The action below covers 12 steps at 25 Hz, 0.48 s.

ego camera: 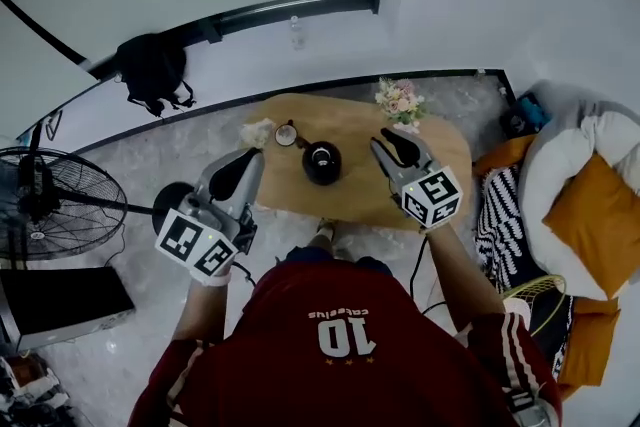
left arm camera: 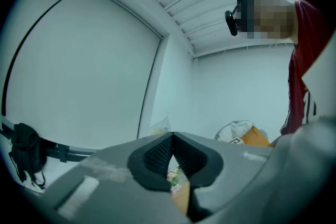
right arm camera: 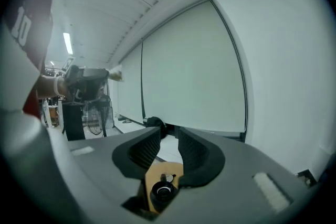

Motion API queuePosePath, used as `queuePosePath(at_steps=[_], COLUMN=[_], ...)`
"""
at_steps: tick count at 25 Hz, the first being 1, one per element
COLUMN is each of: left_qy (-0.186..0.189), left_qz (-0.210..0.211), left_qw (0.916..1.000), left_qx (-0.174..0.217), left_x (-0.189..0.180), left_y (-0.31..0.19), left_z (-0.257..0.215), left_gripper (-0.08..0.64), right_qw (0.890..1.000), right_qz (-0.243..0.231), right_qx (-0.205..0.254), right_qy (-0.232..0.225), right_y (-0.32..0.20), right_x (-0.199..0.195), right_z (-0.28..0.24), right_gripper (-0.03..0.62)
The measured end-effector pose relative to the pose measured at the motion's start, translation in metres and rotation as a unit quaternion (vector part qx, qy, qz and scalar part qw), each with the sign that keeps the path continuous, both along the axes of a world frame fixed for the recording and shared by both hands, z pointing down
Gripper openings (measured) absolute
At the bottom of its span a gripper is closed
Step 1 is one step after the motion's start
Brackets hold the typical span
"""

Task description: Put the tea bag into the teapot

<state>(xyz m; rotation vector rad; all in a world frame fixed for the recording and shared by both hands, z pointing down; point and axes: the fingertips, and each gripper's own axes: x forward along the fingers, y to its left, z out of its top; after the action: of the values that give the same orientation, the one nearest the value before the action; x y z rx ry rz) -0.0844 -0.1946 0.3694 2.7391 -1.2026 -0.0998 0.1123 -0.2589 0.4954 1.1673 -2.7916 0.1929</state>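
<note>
A black teapot (ego camera: 322,162) stands on the oval wooden table (ego camera: 440,145); the right gripper view shows the teapot (right arm camera: 161,190) low between the jaws, its top open. A pale tea bag (ego camera: 257,132) sticks out of the tip of my left gripper (ego camera: 252,155), which is shut on it, raised left of the pot. In the left gripper view the tea bag (left arm camera: 160,126) shows just above the closed left gripper (left arm camera: 172,136). My right gripper (ego camera: 388,145) hangs right of the pot, and in its own view the right gripper (right arm camera: 168,136) is open and empty.
A small round cup or lid (ego camera: 288,134) sits behind the teapot. Flowers (ego camera: 400,100) stand at the table's far right. A floor fan (ego camera: 40,200) is at the left, a black bag (ego camera: 152,70) by the wall, and orange cushions (ego camera: 590,215) at the right.
</note>
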Motion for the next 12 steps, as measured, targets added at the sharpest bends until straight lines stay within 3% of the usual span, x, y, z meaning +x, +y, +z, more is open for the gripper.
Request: queuePosePath(at_steps=[12], left_qy=[0.014], left_qz=[0.042], left_qw=[0.9984], left_qx=[0.036], left_x=[0.048], left_y=[-0.013], left_z=[-0.027], left_gripper=[0.003], right_qw=[0.993], right_qz=[-0.047], right_qx=[0.079], right_qy=[-0.07], right_y=[0.076], right_x=[0.002], right_z=[-0.126], right_gripper=[0.044])
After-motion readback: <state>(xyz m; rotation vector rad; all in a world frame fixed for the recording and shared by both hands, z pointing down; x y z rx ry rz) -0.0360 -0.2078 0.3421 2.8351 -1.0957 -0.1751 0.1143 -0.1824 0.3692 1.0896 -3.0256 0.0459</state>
